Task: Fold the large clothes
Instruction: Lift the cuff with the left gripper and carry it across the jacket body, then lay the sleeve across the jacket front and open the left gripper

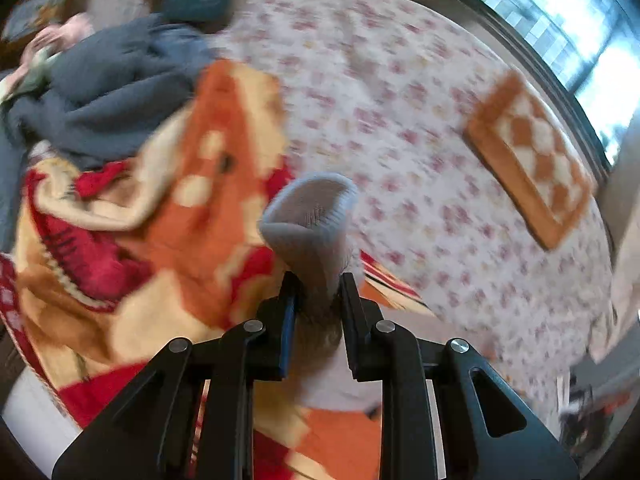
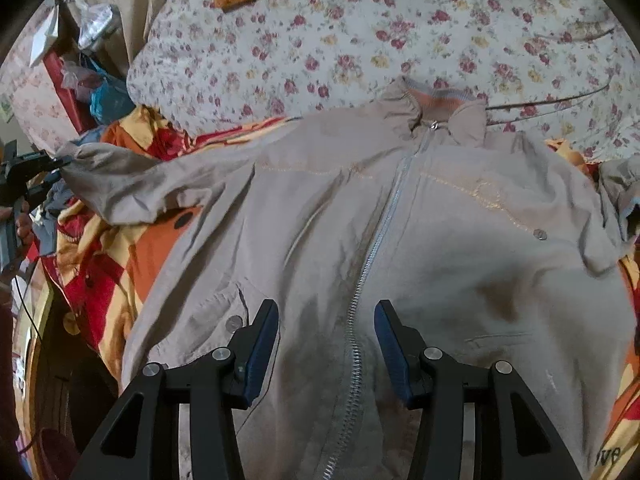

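With left gripper (image 1: 317, 280) clamped on the sleeve cuff (image 1: 310, 216) and right gripper (image 2: 326, 312) apart over the jacket (image 2: 400, 240) at frame centre, fold sleeve across flat.

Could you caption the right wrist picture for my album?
Open right gripper hovers over a zipped beige jacket spread on a floral bedsheet.

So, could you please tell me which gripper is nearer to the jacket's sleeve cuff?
Left. The left gripper is clamped on the sleeve cuff; the right gripper hovers open over the jacket's zipper.
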